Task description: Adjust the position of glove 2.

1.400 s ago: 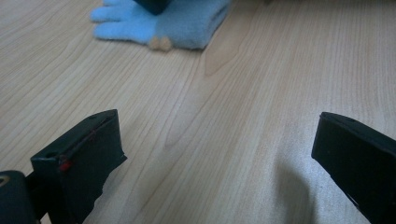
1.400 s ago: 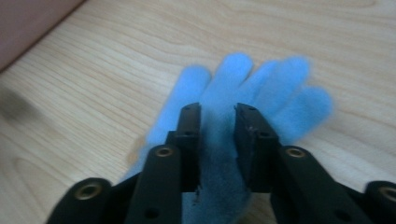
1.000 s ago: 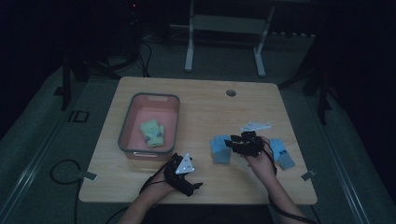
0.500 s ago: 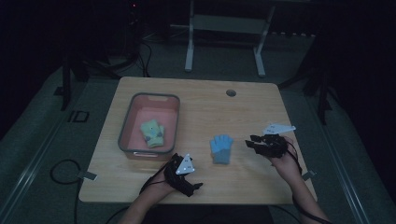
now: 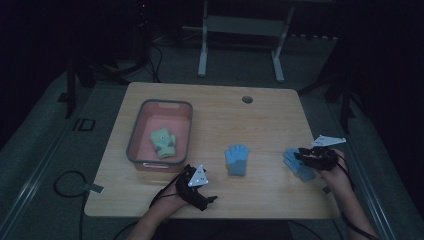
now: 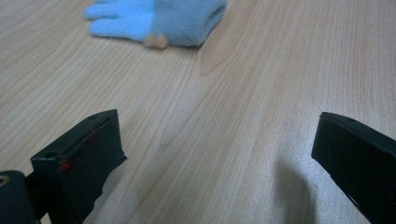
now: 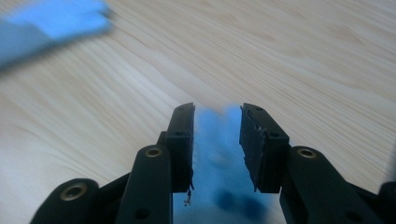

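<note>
Dim room, light wood desk [image 5: 210, 112] with a round cable hole near the far edge; pink bin [image 5: 159, 131] on the desk's left half already has one pale green glove [image 5: 163, 142] lying in it, so I'd judge the sorting partly done. Two blue gloves not yet binned: one flat mid-desk [image 5: 237, 159], fingers pointing away from the person, and the other blue glove [image 5: 299, 164] near the right edge. Right tongs [image 5: 306, 156] are over that right-edge glove; in the right gripper view blue fabric [image 7: 219, 158] sits between the jaws, which have just been closing and stand fairly narrow with small gaps either side of the cloth, so looks like not yet pinched, though blur makes it hard to be sure. Left tongs [image 5: 199, 192] rest low at the near edge, just in front of the bin's near corner, jaws spread wide with nothing between them, bare wood only; in the left gripper view the mid-desk glove [image 6: 159, 21] lies ahead of them, well apart. Left to do, as I read it: close on the right glove, carry it across to the bin, then same for the middle one
</note>
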A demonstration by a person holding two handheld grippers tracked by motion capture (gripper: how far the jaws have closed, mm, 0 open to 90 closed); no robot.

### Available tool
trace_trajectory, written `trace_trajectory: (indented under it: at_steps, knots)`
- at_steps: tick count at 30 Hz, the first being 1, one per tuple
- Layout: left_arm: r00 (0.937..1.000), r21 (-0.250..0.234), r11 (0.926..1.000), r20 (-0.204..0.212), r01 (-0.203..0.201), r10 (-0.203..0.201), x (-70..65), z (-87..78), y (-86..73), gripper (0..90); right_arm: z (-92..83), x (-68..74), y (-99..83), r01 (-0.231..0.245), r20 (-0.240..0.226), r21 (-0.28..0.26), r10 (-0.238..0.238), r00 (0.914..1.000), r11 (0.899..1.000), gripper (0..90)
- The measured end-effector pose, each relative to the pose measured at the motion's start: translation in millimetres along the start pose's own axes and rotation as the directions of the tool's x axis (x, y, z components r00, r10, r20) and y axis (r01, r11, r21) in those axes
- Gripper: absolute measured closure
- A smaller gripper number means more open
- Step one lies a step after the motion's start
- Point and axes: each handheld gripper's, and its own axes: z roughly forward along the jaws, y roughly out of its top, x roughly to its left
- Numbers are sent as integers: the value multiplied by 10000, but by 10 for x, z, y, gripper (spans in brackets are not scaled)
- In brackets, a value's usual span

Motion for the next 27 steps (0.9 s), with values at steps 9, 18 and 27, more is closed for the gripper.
trace_trajectory:
  at_steps: [9,18,27]
  knots:
    - [10000,5,10000,28,-4,4,1,0,0,19,111,-170,-292,-159,-594,830,209,9980,9964,599]
    - [10000,2,10000,50,-7,7,4,0,0,19,158,-132,-311,-114,-680,1245,200,9975,9922,769]
    - [10000,-58,10000,25,-76,77,-2,-4,-2,19,105,23,-106,-227,81,1268,218,9997,9917,844]
